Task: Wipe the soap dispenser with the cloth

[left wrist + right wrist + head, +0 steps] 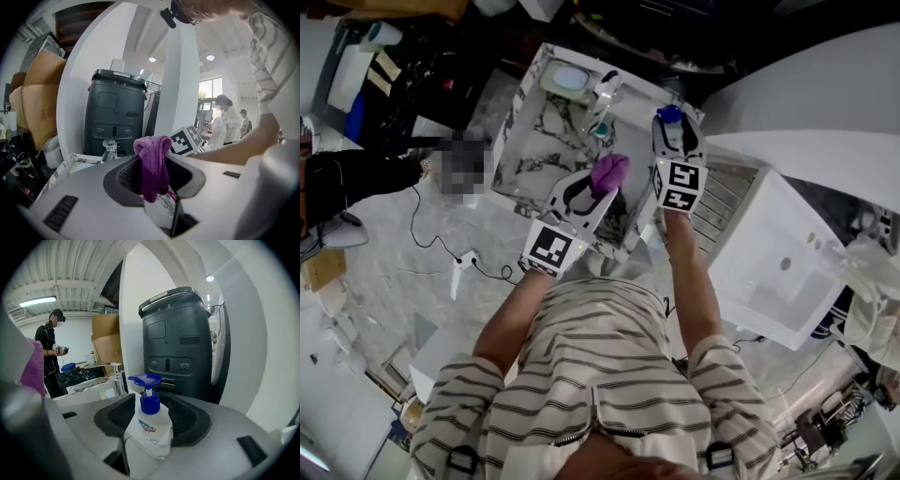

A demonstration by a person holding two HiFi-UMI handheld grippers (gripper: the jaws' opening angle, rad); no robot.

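Note:
The soap dispenser [150,422], a clear bottle with a blue pump, stands upright between the jaws of my right gripper [151,414]. The pads stand a little off its sides, so the gripper is open. In the head view the blue pump [669,114] shows at the right gripper [676,131], over the far right corner of the marble counter [534,141]. My left gripper [154,174] is shut on a bunched purple cloth [152,161] that hangs over its jaws. In the head view the cloth [609,172] sits left of the dispenser and apart from it.
A faucet [607,89] and an oval basin [569,79] lie at the counter's far side. A white cabinet with a square sink [787,272] stands to the right. A dark grey bin [180,343] rises behind the counter. A person [50,352] stands far off.

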